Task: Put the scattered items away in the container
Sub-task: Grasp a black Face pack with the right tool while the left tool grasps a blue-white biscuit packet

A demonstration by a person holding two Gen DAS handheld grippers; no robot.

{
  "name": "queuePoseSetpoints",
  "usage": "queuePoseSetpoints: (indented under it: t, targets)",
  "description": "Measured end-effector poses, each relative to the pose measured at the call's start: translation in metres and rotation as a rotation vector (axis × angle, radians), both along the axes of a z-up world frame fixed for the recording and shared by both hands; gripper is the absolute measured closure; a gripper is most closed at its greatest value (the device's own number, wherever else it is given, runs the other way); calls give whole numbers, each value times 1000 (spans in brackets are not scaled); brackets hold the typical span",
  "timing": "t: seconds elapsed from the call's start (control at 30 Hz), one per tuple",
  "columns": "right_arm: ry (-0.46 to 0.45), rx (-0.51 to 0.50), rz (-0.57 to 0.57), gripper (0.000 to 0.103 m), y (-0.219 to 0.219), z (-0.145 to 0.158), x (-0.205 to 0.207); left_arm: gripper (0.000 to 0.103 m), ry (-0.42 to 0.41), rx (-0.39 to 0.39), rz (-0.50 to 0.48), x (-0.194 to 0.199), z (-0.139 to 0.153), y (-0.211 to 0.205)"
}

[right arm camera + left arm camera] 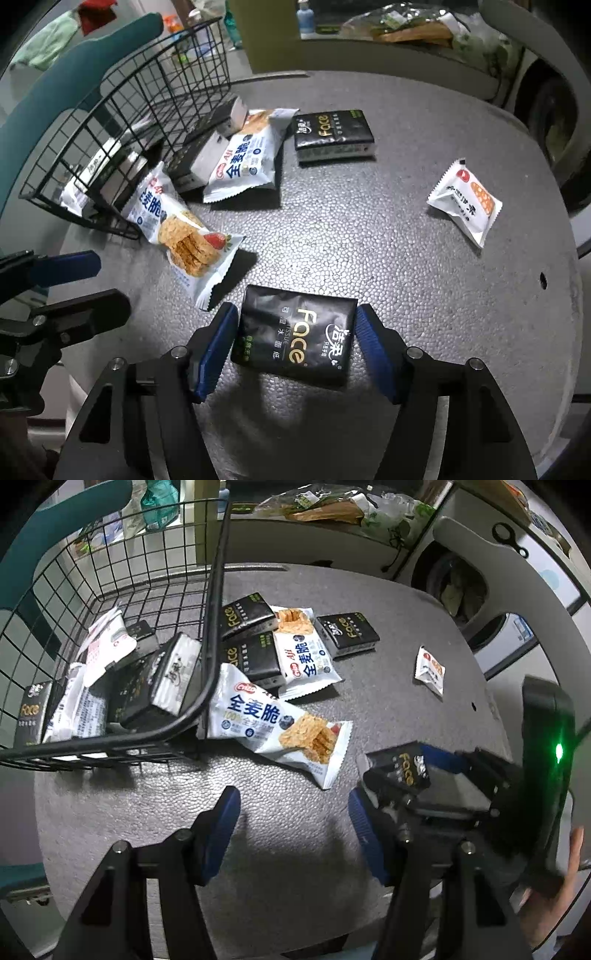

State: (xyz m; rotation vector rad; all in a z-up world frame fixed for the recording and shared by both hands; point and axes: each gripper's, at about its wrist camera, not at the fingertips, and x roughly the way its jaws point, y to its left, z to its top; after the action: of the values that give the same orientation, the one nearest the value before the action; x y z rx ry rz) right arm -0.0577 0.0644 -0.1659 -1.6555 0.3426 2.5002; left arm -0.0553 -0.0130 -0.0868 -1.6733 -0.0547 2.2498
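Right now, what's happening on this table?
A person with a gripper in each hand is tidying packets into the wire basket. The right gripper straddles a black tissue pack, jaws open, pads not pressing. The left gripper hangs open and empty over the grey table. Several snack packets and tissue packs remain outside.

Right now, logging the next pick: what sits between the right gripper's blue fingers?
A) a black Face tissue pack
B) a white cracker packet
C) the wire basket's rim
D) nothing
A: the black Face tissue pack lies on the table between the right gripper fingers.
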Motion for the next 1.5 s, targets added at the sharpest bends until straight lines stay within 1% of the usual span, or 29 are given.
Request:
queuePoseSetpoints:
  t: [0.07,0.13,0.23,0.3,0.4,0.47,0.6,0.67,0.7,0.73,0.83,0.87,0.9,0.97,1.07,1.13,1.17,1.2,1.27,1.37,1.47,1.5]
  targets:
    - [-5,10,11,37,-4,-1,2,37,-15,32,29,-4,-3,3]
    - [-12,12,23,38,-3,-7,-6,37,-34,57,60,-9,-7,8]
    - [-19,23,35,39,-2,-8,-4,37,-55,106,136,-19,-12,12]
    - [-20,51,20,39,5,-7,4,37,-50,109,204,-26,-15,13]
    - [-16,17,6,39,16,-9,15,37,-51,120,285,-34,-20,13]
    - [-12,9,5,39,19,-9,18,37,-54,110,311,-39,-24,16]
    - [-10,20,7,39,20,-7,19,37,-45,68,317,-46,-28,21]
    - [-10,21,0,39,22,-6,20,38,-59,65,306,-48,-33,21]
    - [-10,25,-5,39,23,-6,20,43,-65,68,293,-49,-35,22]
    - [-12,28,-12,39,25,-6,20,45,-66,66,273,-48,-35,23]
    - [-8,23,-28,39,32,-3,20,57,-62,43,185,-44,-31,28]
    - [-8,26,-33,39,34,-2,21,63,-67,34,147,-41,-31,30]
    - [-8,27,-34,39,35,-1,21,64,-73,24,115,-38,-30,31]
    - [-5,29,-37,39,36,1,21,64,-73,-8,53,-32,-29,32]
    - [0,24,-40,39,35,3,21,63,-73,-31,-1,-25,-29,32]
    - [4,22,-39,39,34,3,20,54,-79,-26,-12,-24,-29,31]
    - [6,22,-39,39,34,3,20,42,-82,-19,-12,-25,-31,31]
    - [6,24,-40,39,33,3,20,34,-84,-21,-9,-26,-32,32]
    - [6,33,-38,39,32,2,19,34,-81,-26,4,-26,-35,30]
    - [-9,55,-35,36,29,-2,20,33,-94,-8,2,-27,-39,33]
    - [-18,57,-30,36,26,-6,19,34,-91,-37,-4,-28,-44,39]
    - [-24,58,-31,36,26,-8,18,43,-88,-37,-6,-28,-45,40]
